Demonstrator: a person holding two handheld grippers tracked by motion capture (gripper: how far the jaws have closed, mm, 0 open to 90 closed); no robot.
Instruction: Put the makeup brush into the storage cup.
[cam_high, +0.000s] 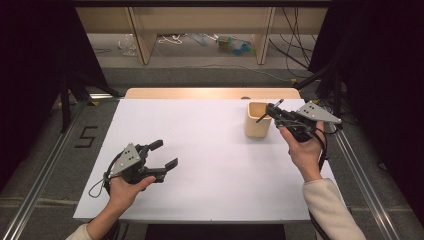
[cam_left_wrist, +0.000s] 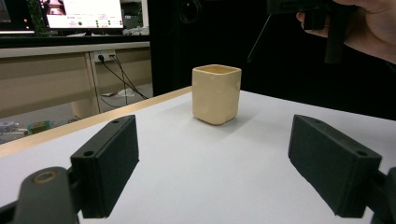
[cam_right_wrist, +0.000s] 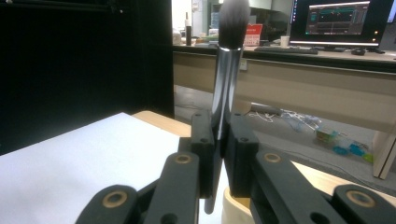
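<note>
High view — cup (cam_high: 258, 120) near table (cam_high: 200, 150) far edge.

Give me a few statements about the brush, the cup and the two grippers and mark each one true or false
1. The right gripper is clamped on a makeup brush. True.
2. The left gripper holds the cup. False: its jaws stand open and hold nothing, and the cup stands apart, farther back on the table.
3. The cup lies on its side. False: it stands upright, mouth up.
4. The brush's bristles point up, away from the cup. True, going by the right gripper view.
5. The brush already rests in the cup. False: it is held above the rim.
</note>
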